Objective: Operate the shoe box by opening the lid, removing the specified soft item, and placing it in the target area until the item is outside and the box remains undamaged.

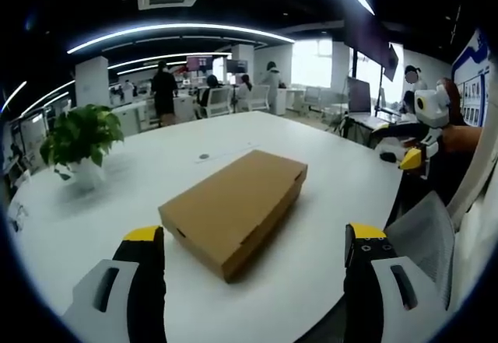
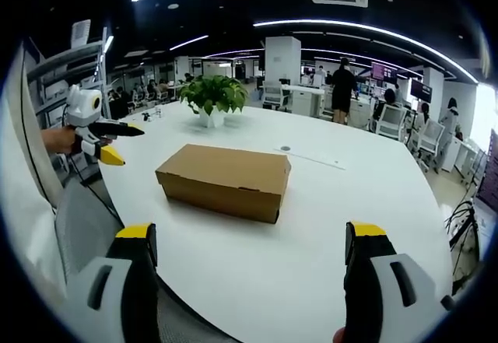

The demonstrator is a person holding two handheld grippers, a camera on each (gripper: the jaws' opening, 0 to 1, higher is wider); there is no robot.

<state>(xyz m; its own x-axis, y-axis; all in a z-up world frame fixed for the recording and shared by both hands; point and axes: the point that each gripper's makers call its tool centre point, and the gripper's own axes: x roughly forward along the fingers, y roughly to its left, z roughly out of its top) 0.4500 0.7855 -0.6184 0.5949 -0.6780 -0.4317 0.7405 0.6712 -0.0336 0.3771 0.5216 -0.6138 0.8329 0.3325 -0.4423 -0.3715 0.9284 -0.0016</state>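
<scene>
A brown cardboard shoe box [image 1: 235, 207] lies with its lid down on the white table [image 1: 156, 164]; in the right gripper view the shoe box [image 2: 226, 178] sits mid-table. My left gripper [image 1: 253, 246] is open, its yellow-tipped jaws spread wide just short of the box, above the table's near edge. My right gripper [image 2: 249, 242] is open too, held back from the box. The right gripper [image 1: 424, 137] shows at the right of the left gripper view, and the left gripper [image 2: 97, 134] at the left of the right gripper view. The soft item is hidden.
A potted green plant [image 1: 80, 141] stands on the table beyond the box; the plant [image 2: 212, 98] is also in the right gripper view. A grey mesh chair back [image 1: 424, 238] is near the table edge. Desks, monitors and several people fill the office behind.
</scene>
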